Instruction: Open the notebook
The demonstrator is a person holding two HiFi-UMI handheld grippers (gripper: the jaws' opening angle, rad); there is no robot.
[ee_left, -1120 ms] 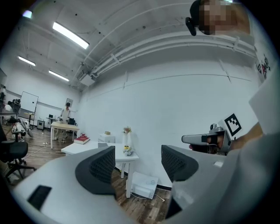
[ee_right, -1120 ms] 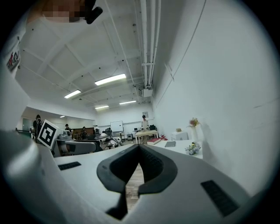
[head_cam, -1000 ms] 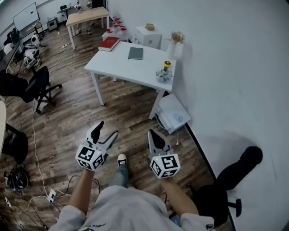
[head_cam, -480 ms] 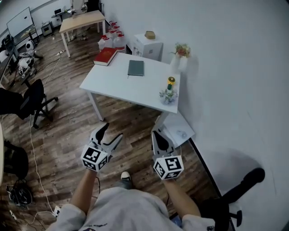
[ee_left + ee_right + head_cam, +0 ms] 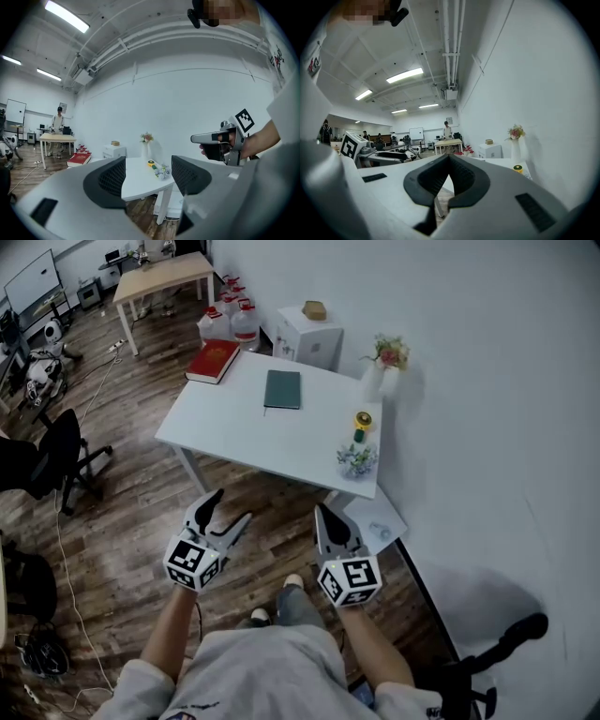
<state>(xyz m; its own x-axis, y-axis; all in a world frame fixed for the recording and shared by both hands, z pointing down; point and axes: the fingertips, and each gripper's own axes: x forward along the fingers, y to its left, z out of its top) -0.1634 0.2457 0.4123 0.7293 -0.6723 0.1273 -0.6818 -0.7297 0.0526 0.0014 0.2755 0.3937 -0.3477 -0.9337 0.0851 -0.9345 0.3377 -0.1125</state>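
Nothing of the job is done yet. The notebook (image 5: 282,390) lies shut and flat on the table (image 5: 234,432), toward its far side. It is well apart from both of your grippers. You are not at the table yet, so everything is left to do: get close, catch the cover, and lift it open.

Your left gripper (image 5: 232,505) is wide open with nothing in it, and its jaws have just been closing a little. Your right gripper (image 5: 322,512) is closed, tips touching, and it holds nothing.

Now count. You have two grippers. There is one white table in front of you. On it are:
- one green notebook
- one red book (image 5: 214,361) at the far left corner
- one vase (image 5: 373,382) with flowers
- one yellow-topped thing (image 5: 361,423)
- one little bunch of flowers (image 5: 357,458)

I think the green one is the notebook, because the red book looks thicker.
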